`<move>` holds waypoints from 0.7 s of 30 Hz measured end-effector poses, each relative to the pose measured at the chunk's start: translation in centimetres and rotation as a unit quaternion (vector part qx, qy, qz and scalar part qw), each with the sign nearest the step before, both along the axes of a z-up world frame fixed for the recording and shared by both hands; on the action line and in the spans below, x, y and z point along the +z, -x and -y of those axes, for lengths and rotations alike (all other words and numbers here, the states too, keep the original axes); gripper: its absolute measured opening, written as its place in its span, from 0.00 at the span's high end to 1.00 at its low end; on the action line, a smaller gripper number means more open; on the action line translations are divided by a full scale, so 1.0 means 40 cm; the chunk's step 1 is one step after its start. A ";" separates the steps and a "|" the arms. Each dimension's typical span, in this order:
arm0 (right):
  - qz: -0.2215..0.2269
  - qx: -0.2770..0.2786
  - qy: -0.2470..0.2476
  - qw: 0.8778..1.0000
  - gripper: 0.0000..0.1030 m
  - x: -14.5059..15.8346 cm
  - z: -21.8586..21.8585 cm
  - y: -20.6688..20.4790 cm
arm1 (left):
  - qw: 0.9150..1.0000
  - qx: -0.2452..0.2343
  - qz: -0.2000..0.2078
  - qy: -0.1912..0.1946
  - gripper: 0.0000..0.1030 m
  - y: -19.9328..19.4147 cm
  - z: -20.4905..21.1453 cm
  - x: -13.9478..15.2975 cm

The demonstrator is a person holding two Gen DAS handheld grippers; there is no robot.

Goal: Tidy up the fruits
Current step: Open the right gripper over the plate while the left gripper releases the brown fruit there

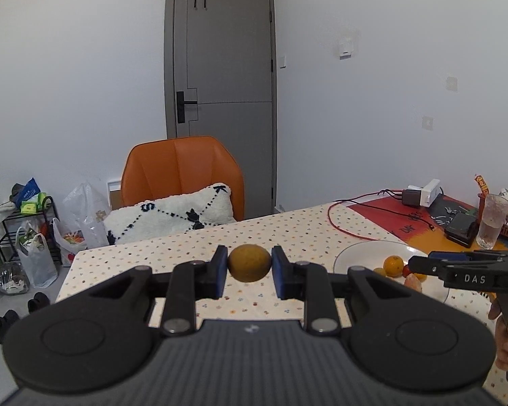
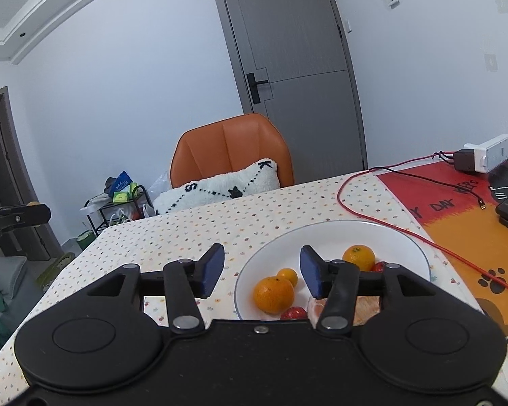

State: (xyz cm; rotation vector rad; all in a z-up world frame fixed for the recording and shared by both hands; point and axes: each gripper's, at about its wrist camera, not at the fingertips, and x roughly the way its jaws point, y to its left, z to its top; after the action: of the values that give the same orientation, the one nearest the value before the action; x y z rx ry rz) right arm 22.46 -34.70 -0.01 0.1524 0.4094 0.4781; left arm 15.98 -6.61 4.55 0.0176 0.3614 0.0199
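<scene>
I see a dull yellow-brown round fruit [image 1: 249, 263], its skin matte and slightly mottled, pinched at its two sides and held up off the dotted cloth. To its right sits a white plate [image 2: 401, 242] with a thin dark rim line. In it I count a large orange [image 2: 273, 294] at the near left, glossy, with a smaller orange [image 2: 287, 276] touching it just behind. A third orange [image 2: 358, 257], stem dimple upward, lies farther back on the right, beside a small red fruit [image 2: 380, 266]. Another red fruit [image 2: 293, 313] lies at the near edge, next to what may be a peeled pale segment [image 2: 315, 308], partly hidden.
</scene>
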 end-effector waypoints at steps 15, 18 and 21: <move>-0.009 0.009 -0.016 1.000 0.47 -0.039 0.077 -0.009 | 0.998 -0.049 -0.027 -0.023 0.75 -0.118 0.176 -0.060; -0.014 0.004 -0.020 1.000 0.47 -0.052 0.087 -0.014 | 0.997 -0.066 -0.036 -0.035 0.75 -0.150 0.206 -0.082; -0.017 -0.002 -0.018 1.000 0.47 -0.060 0.093 -0.017 | 0.995 -0.079 -0.050 -0.042 0.75 -0.182 0.225 -0.106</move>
State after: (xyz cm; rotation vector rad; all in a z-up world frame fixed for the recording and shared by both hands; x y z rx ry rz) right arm 23.16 -38.42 -2.41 0.1964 0.4342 0.4805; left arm 23.26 -15.60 0.31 0.1305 0.4590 -0.1232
